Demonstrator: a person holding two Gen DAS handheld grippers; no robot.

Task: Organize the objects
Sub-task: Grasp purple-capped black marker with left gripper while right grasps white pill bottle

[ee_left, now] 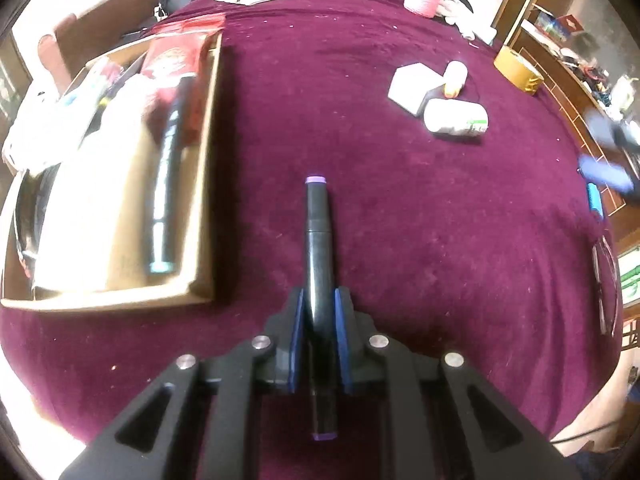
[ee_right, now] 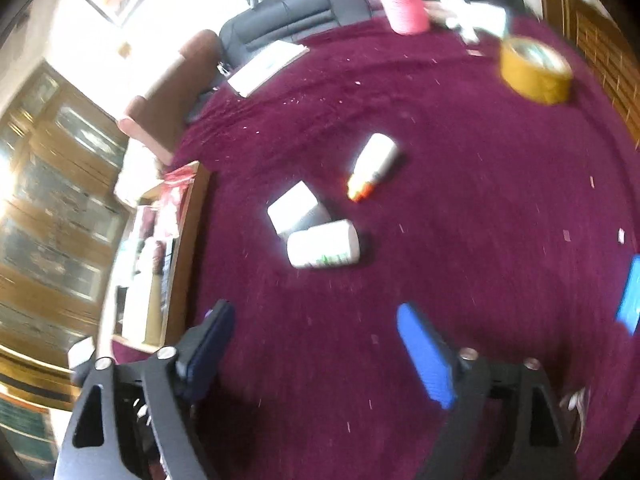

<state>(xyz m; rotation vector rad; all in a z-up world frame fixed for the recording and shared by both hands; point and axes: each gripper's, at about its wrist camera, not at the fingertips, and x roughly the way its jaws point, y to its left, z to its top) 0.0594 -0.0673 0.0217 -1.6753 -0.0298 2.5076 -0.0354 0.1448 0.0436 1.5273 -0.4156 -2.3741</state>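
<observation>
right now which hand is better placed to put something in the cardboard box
Left. The left gripper is shut on the black marker, and the cardboard box lies just beside it. The right gripper is open, holding nothing, over the cloth.

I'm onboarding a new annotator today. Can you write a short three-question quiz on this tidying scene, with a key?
1. True or false: the left gripper is shut on the black marker.
2. What lies between the right gripper's blue pads? A) the white bottle B) the tape roll C) nothing
3. Fill in: a second black marker, with a teal end, lies inside the ______.

Key
1. True; its pads clamp the barrel, and a purple cap shows at each end.
2. C; the jaws stand wide apart over bare maroon cloth.
3. Cardboard box, left of the held marker in the left wrist view.
</observation>
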